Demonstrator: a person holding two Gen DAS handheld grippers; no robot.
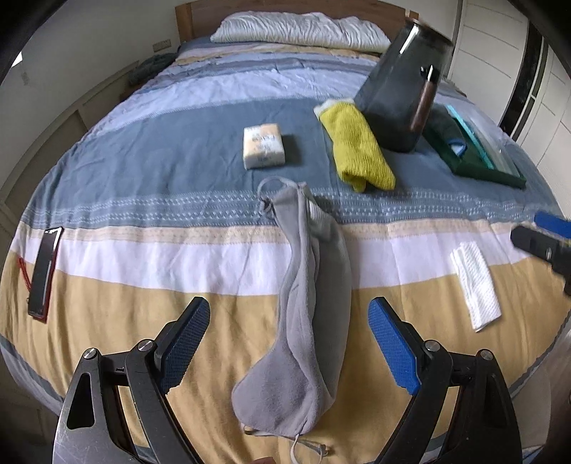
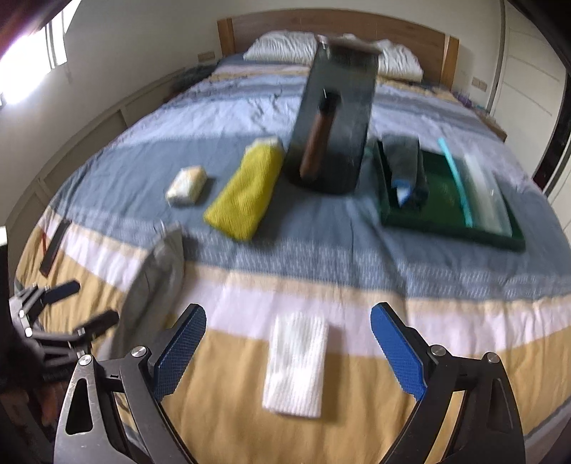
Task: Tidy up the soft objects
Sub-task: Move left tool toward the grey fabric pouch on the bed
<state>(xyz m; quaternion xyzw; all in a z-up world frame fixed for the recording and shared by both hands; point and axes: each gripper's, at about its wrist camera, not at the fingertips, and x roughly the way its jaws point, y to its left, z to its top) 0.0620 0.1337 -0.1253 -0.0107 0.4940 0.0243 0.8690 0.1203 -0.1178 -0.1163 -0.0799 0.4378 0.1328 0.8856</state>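
Note:
A grey soft pouch (image 1: pixel 303 303) with a drawstring lies lengthwise on the striped bedspread (image 1: pixel 142 178). My left gripper (image 1: pixel 289 342) hovers over its near end, open, one finger on each side and neither pad touching it. A white folded cloth (image 2: pixel 296 364) lies flat on the yellow stripe. My right gripper (image 2: pixel 289 349) stands open above it with nothing held. A yellow towel (image 1: pixel 360 150) and a small tissue pack (image 1: pixel 264 144) lie farther up the bed. In the right wrist view the grey pouch (image 2: pixel 153 285) and the left gripper (image 2: pixel 71 310) show at the left.
A tall dark container (image 1: pixel 403 92) with a brown bottle inside stands behind the yellow towel. Beside it lies a green tray (image 1: pixel 499 175) holding several items. A phone (image 1: pixel 44 271) with a red cord rests near the left edge. White pillows (image 1: pixel 299 30) sit at the headboard.

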